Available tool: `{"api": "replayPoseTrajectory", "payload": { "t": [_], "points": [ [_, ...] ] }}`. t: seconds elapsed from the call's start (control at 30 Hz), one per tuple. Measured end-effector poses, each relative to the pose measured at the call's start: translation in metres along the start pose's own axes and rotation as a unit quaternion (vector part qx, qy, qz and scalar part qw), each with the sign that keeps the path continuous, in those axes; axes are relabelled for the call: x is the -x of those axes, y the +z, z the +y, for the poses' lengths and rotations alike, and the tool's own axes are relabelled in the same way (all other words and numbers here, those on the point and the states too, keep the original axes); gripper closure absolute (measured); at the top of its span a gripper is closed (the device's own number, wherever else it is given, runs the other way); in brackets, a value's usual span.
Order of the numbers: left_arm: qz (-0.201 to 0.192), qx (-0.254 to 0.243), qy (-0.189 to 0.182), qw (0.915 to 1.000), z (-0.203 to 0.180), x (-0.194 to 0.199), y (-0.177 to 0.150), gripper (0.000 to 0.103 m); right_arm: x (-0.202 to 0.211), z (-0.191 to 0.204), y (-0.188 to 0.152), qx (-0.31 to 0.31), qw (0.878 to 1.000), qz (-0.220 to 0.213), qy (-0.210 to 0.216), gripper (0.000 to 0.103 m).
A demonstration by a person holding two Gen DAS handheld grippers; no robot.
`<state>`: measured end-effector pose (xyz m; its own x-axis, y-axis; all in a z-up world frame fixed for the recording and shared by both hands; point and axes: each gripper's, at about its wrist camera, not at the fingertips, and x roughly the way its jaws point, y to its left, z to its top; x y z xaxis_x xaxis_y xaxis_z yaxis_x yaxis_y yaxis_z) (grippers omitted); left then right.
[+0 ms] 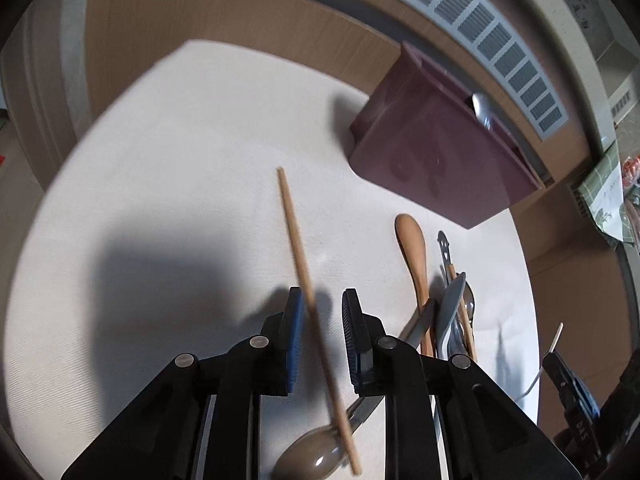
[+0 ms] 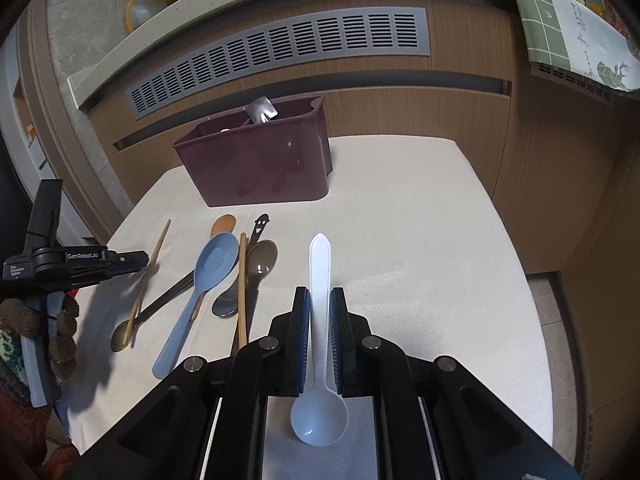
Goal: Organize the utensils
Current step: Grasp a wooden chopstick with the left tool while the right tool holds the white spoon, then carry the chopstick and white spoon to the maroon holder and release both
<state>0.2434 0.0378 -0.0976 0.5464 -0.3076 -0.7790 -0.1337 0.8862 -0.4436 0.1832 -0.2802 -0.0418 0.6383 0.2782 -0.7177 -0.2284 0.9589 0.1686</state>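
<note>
White spoon (image 2: 320,276) in right claw (image 2: 320,332)

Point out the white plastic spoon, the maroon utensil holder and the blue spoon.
white plastic spoon (image 2: 320,264): right wrist view, on its handle.
maroon utensil holder (image 2: 260,168): right wrist view, on its front wall.
blue spoon (image 2: 214,262): right wrist view, on its bowl.

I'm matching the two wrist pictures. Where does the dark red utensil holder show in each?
Left wrist: utensil holder sits upper right, tilted, at the cloth's far edge.
Right wrist: utensil holder sits upper centre-left, behind the row of spoons.
Shared landmark: the metal spoon standing inside it.
</note>
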Motion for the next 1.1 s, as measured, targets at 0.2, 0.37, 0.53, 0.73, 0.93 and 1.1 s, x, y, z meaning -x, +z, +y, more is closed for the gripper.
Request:
{"api": "replayPoseTrajectory", "payload": {
  "t": [0.2, 0.37, 0.53, 0.73, 0.93, 1.1],
  "points": [
    [0.002, -0.027, 0.011, 0.9996, -0.018, -0.018, 0.009, 0.082, -0.011, -0.005, -0.005, -0.008, 1.0, 0.01, 0.002, 0.093],
    [-0.006, -0.048, 0.026, 0.9985, -0.024, -0.025, 0.017, 0.083, -0.015, -0.009, -0.007, -0.008, 1.0, 0.01, -0.001, 0.093],
    [0.001, -0.082, 0.064, 0.9946, -0.039, -0.033, 0.026, 0.082, -0.027, -0.011, -0.01, -0.013, 1.0, 0.019, -0.002, 0.093],
    [0.01, -0.106, 0.097, 0.9895, -0.051, -0.05, 0.049, 0.089, -0.029, -0.001, -0.004, 0.007, 1.0, 0.015, -0.009, 0.093],
    [0.01, -0.099, 0.074, 0.9923, -0.034, -0.034, 0.036, 0.098, -0.014, 0.006, 0.002, 0.019, 1.0, -0.002, -0.002, 0.093],
    [-0.013, -0.075, 0.03, 0.9967, -0.008, 0.004, -0.002, 0.098, -0.014, 0.001, 0.002, 0.01, 1.0, 0.004, -0.007, 0.093]
  ]
}}
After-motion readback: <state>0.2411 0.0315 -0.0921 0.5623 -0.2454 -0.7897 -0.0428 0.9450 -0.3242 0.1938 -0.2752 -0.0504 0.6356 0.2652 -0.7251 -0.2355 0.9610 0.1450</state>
